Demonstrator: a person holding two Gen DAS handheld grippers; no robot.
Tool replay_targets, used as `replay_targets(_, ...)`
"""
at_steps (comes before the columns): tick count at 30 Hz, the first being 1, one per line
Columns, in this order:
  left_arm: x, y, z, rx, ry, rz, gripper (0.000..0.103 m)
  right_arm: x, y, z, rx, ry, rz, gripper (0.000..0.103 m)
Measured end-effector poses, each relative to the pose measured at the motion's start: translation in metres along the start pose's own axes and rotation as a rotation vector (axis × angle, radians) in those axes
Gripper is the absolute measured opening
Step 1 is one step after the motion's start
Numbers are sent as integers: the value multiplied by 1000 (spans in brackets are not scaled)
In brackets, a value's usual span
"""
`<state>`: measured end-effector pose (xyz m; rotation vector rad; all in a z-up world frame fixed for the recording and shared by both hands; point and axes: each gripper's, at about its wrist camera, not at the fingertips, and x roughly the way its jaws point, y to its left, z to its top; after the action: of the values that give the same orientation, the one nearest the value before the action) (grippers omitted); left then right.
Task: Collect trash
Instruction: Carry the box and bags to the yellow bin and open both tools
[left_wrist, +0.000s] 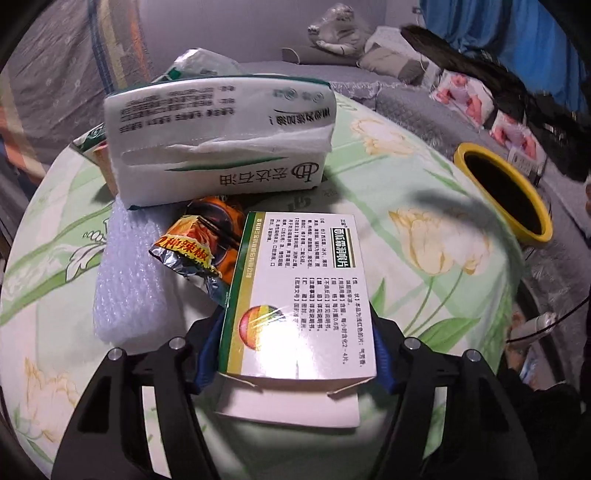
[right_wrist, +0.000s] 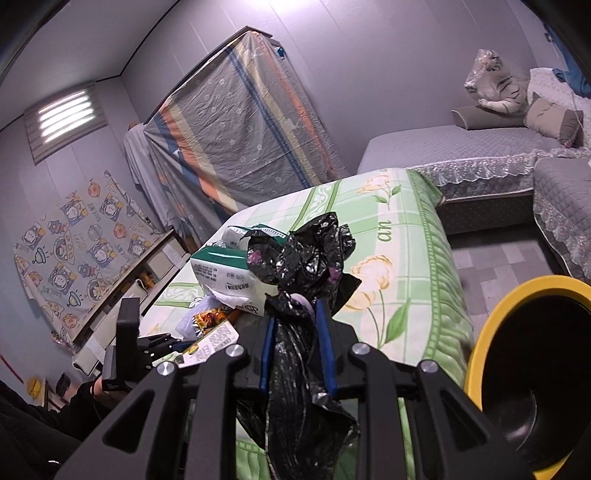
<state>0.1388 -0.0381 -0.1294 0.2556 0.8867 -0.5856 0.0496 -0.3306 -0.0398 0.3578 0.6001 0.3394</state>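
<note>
My left gripper (left_wrist: 291, 354) is shut on a white and green medicine box (left_wrist: 299, 295), held flat just above the flowered tablecloth (left_wrist: 406, 184). The same box shows in the right wrist view (right_wrist: 212, 341). An orange foil snack wrapper (left_wrist: 199, 243), bubble wrap (left_wrist: 129, 280) and a white tissue pack (left_wrist: 221, 144) lie beyond it. My right gripper (right_wrist: 297, 321) is shut on a crumpled black plastic bag (right_wrist: 299, 258) that hangs down between its blue fingers (right_wrist: 327, 343). A yellow-rimmed bin (right_wrist: 532, 369) stands to the right, also seen in the left wrist view (left_wrist: 506, 192).
A grey quilted sofa (right_wrist: 480, 147) with cushions and a wrapped plush tiger (right_wrist: 495, 81) is behind the table. A cloth-covered rack (right_wrist: 240, 122) stands against the far wall. Grey tiled floor (right_wrist: 498, 266) lies between table and sofa.
</note>
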Motion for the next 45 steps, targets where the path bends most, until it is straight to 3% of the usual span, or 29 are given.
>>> replay_targets(6, -66, -8, -10, 19, -159, -58, 62, -23, -7, -7, 15, -30, -58, 20)
replay_targets(13, -107, -11, -9, -11, -297, 3, 62, -37, -21, -14, 70, -64, -65, 20)
replay_targets(18, -84, -24, -9, 18, -239, 12, 62, -42, -23, -19, 85, -74, -60, 20)
replay_targets(21, -88, -43, -8, 51, -266, -66, 62, -49, -24, -20, 86, -89, -74, 20)
replay_targets(25, -86, -67, 11, 115, -300, -89, 62, -61, -31, -19, 107, -116, -106, 20)
replay_targets(31, -55, -99, 58, 128, -309, -149, 62, -85, -60, -25, 163, -173, -227, 20)
replay_targets(38, -14, -165, 110, 194, -298, -285, 62, -109, -106, -33, 244, -222, -402, 20)
replay_targets(45, 30, -222, 143, 228, -259, -354, 62, -112, -153, -40, 325, -212, -509, 20)
